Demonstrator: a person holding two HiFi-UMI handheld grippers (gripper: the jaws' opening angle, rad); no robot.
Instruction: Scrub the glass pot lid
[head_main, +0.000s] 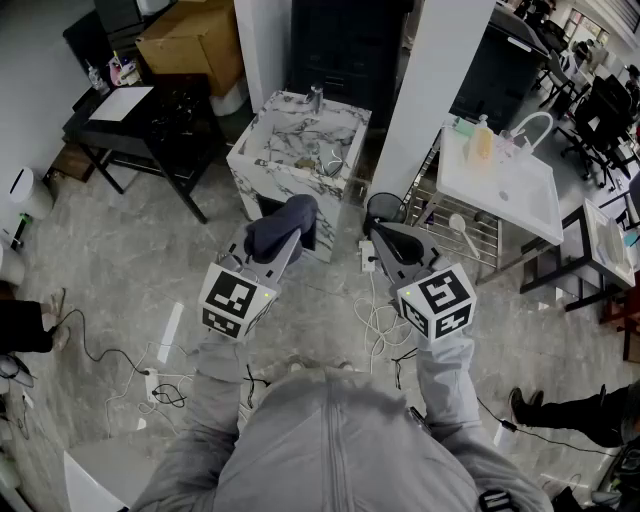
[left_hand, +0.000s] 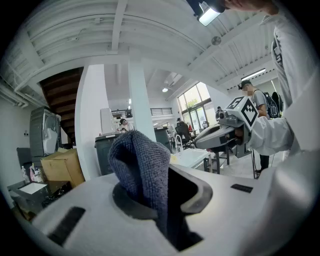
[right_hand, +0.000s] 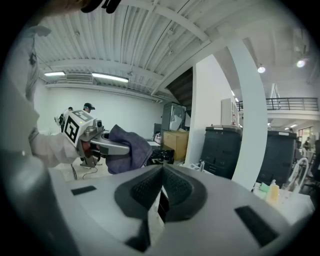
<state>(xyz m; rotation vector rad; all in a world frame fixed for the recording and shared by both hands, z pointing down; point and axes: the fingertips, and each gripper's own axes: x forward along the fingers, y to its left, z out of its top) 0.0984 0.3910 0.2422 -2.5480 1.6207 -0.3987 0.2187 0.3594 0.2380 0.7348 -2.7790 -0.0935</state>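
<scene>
So far, none of the scrubbing looks done, as far as these views show: you stand back from the marble sink (head_main: 300, 140) with both tools raised. Your left gripper (head_main: 290, 222) has its fingers clamped on a dark grey cloth (left_hand: 140, 165), which bunches up above them. Your right gripper (right_hand: 161, 192) has its fingers pressed together with nothing between them. I cannot pick out the glass pot lid for certain. Something lies in the sink's basin below the tap, but it is too small to name. By my reading, the cloth is ready and everything else is left: reach the sink, find and steady the lid, then scrub.

For room, the floor on your side of the sink is open, though loose cables (head_main: 385, 322) trail across it short of the sink, about under your grippers. A white pillar (head_main: 425, 80) stands just right of the sink, with a dark bin (head_main: 380, 205) and a wire rack (head_main: 485, 240) near its foot. A black desk (head_main: 150, 125) sits to the sink's left, well apart. Mind the sink's near corner as you come in.
</scene>
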